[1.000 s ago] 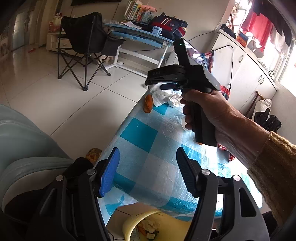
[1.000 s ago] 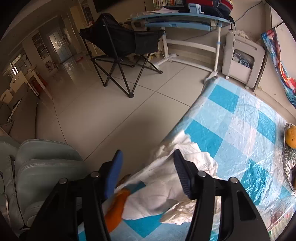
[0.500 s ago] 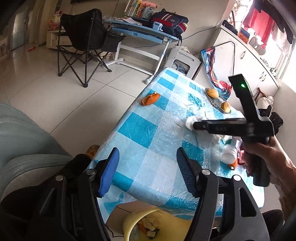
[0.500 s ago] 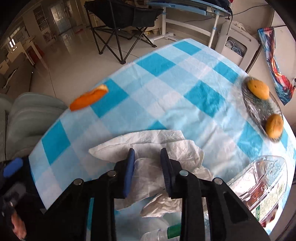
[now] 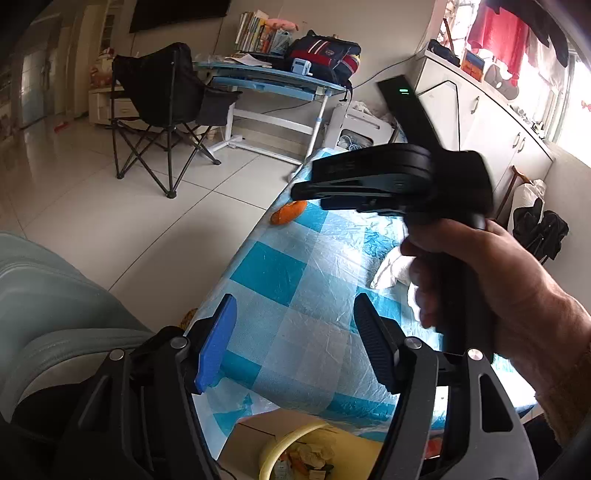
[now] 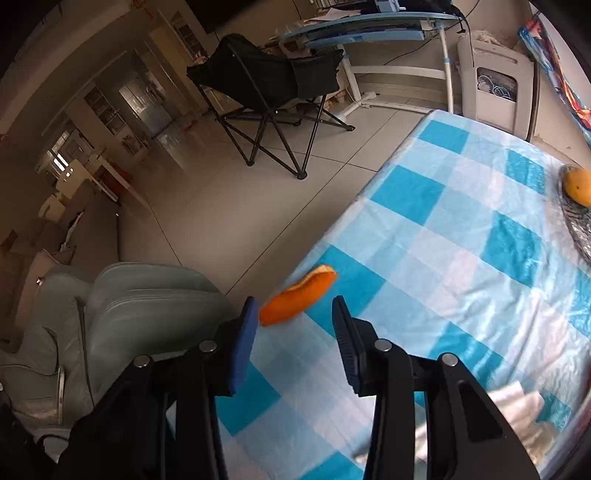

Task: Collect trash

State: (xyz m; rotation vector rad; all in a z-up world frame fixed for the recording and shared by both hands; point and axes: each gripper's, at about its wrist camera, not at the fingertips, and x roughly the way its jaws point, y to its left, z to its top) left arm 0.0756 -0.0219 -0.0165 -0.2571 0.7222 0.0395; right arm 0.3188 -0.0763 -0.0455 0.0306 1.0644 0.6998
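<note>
An orange peel (image 6: 299,295) lies at the edge of the blue-checked table (image 6: 443,229), just beyond the tips of my right gripper (image 6: 295,328). Its jaws are opening and nothing is between them. Crumpled white tissue (image 6: 517,402) lies on the cloth at the lower right of that view. In the left wrist view, a hand holds the right gripper (image 5: 299,192) above the table, pointing toward the peel (image 5: 288,213), with the tissue (image 5: 391,266) below the hand. My left gripper (image 5: 295,343) hangs open and holds nothing over the near table edge, above a yellow bin (image 5: 280,443) that holds scraps.
An orange (image 6: 578,184) sits on a glass plate at the table's far right. A grey-green armchair (image 6: 129,302) stands close beside the table. A black folding chair (image 6: 266,81) and a blue desk (image 6: 369,26) stand across the tiled floor.
The right gripper was shut on the tissue half a second ago; it has let go, swung left across the table to the peel and opened wider. The left gripper stayed put.
</note>
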